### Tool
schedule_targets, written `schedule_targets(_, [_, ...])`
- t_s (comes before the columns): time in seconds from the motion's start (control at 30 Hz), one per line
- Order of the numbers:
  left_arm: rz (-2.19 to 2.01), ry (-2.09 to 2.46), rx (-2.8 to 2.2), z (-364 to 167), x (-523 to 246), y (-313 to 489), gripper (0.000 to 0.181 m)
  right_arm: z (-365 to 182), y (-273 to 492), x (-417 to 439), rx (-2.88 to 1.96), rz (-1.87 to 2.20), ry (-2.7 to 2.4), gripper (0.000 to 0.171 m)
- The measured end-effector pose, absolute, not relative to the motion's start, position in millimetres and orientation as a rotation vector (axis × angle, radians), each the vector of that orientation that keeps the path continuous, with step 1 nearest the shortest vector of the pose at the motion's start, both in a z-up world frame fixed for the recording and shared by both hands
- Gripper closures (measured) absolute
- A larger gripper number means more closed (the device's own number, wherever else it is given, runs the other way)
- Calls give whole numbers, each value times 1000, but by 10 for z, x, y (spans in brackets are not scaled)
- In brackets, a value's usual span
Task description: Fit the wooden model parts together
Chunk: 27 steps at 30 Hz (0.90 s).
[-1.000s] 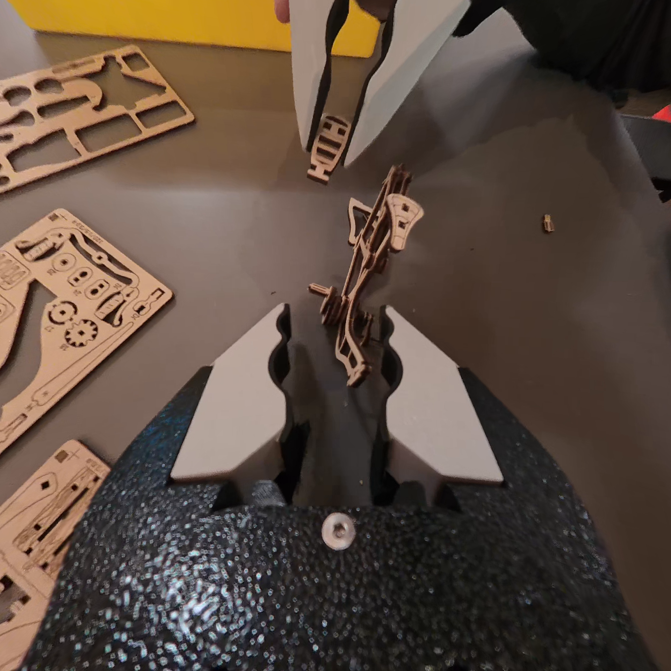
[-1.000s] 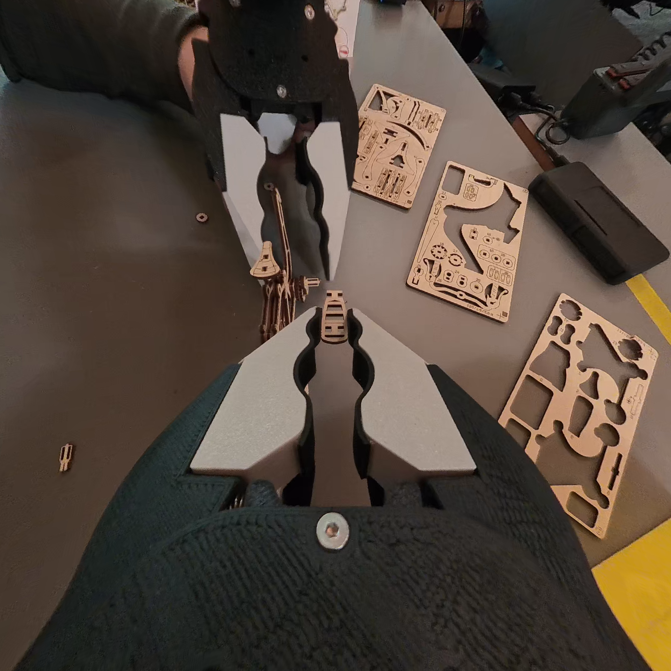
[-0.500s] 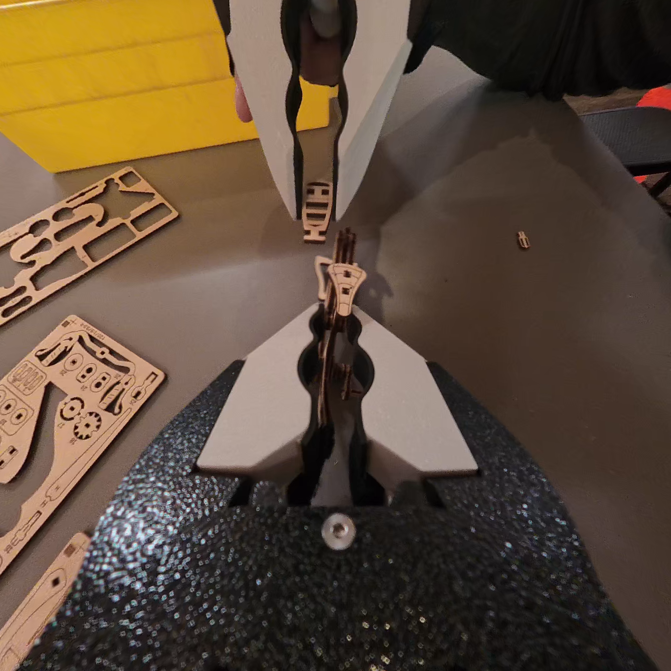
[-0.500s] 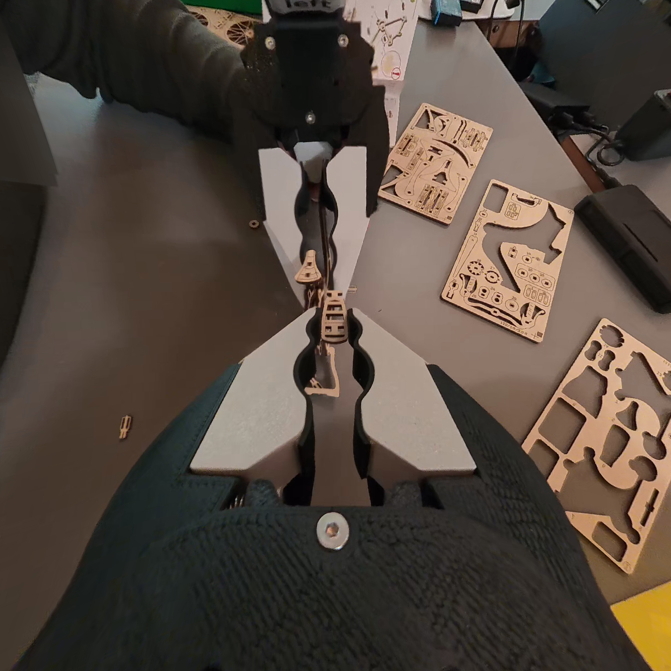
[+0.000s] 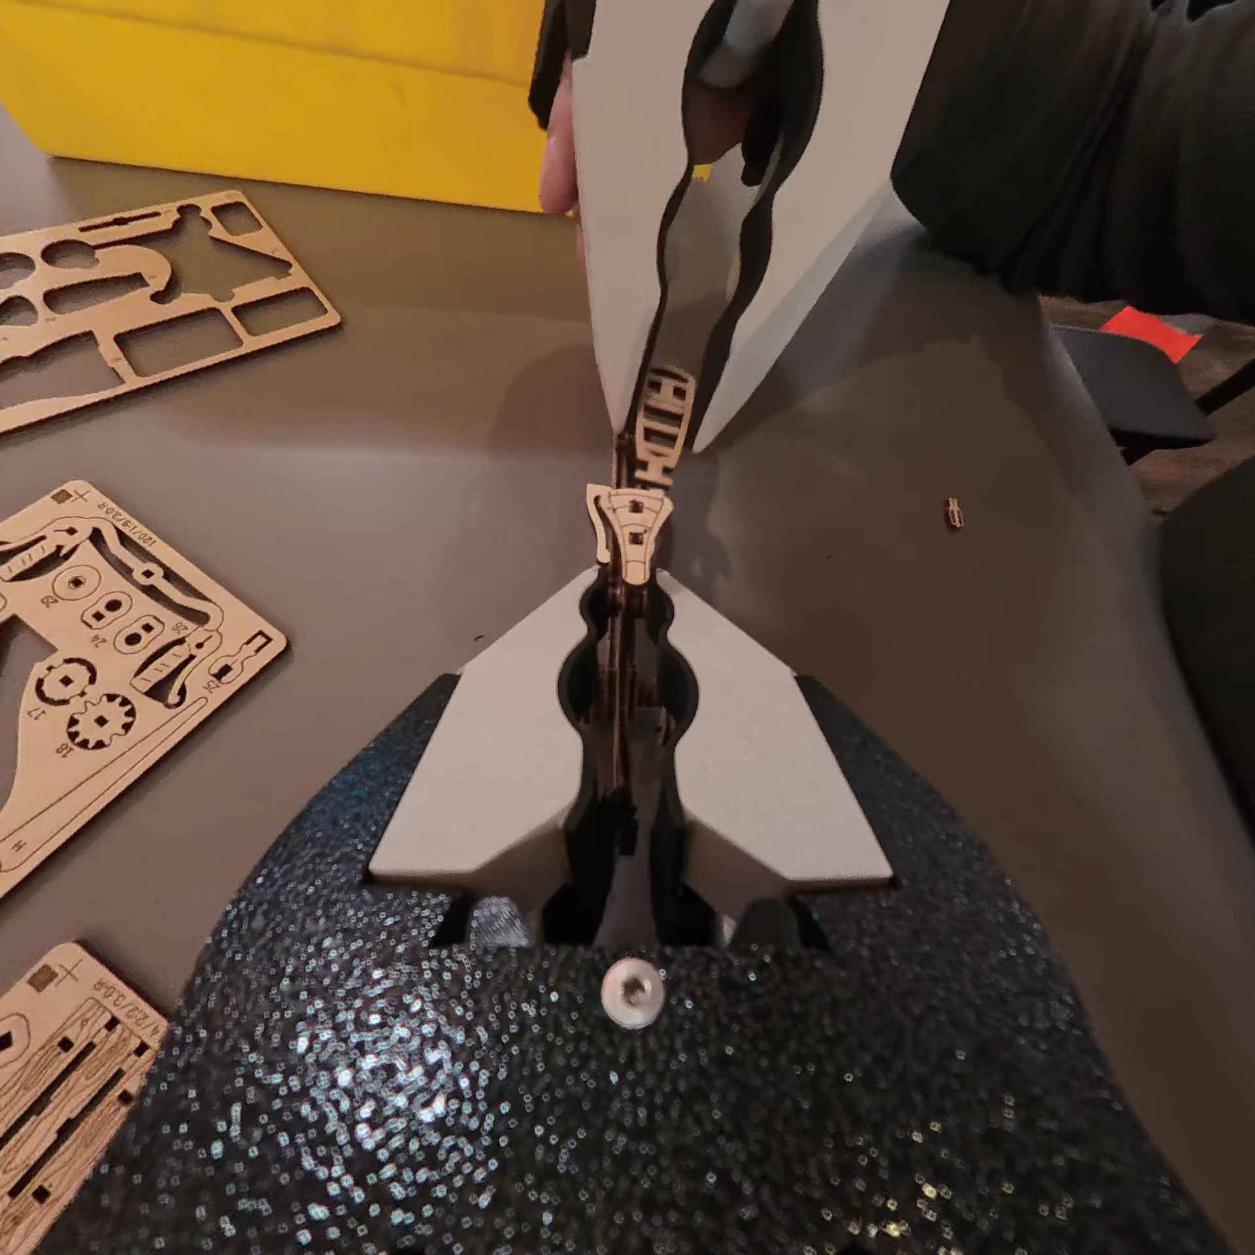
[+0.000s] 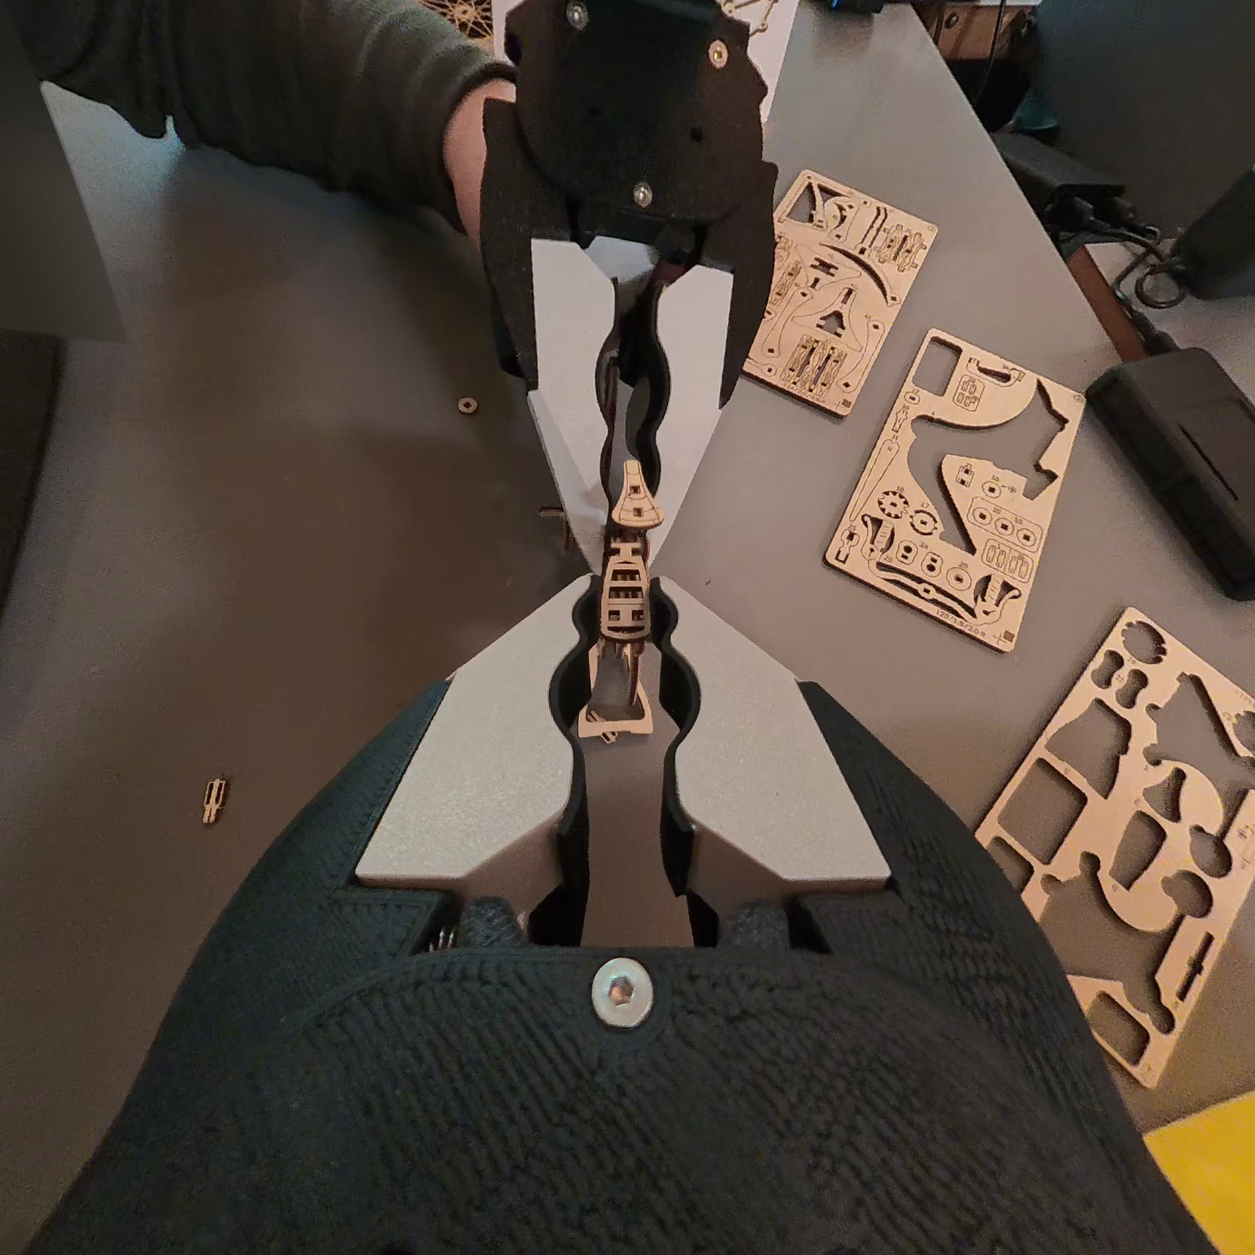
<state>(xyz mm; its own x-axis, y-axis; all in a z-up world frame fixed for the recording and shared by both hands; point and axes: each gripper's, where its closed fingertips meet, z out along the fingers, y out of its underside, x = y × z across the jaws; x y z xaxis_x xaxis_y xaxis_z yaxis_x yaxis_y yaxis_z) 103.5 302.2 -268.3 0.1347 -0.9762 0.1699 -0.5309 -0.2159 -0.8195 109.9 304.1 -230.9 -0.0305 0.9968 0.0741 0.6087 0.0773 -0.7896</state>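
Observation:
My left gripper is shut on the partly built wooden model. The model is a thin frame held edge-on, and its shield-shaped end sticks out past the fingertips. My right gripper is shut on a small slotted wooden part. In the left wrist view the right gripper comes down from above, and the slotted part meets the model's far end. In the right wrist view the left gripper faces mine with the model just beyond my part.
Punched wooden sheets lie on the grey table, on the left in the left wrist view and on the right in the right wrist view. A yellow box stands behind. A small loose piece and a black case lie nearby. Left tips to right tips: about 4 centimeters.
My left gripper closed on the model, which stood loose between its open fingers, and lifted it. The two grippers moved together until the slotted part reached the model's end.

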Motion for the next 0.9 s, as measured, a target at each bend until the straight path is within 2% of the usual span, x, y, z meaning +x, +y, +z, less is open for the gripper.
schedule_targets(0.9, [-949,1477,-1799,-2686,1031,3005,174,-2408,3045,1033,-1593,779,-1758,159])
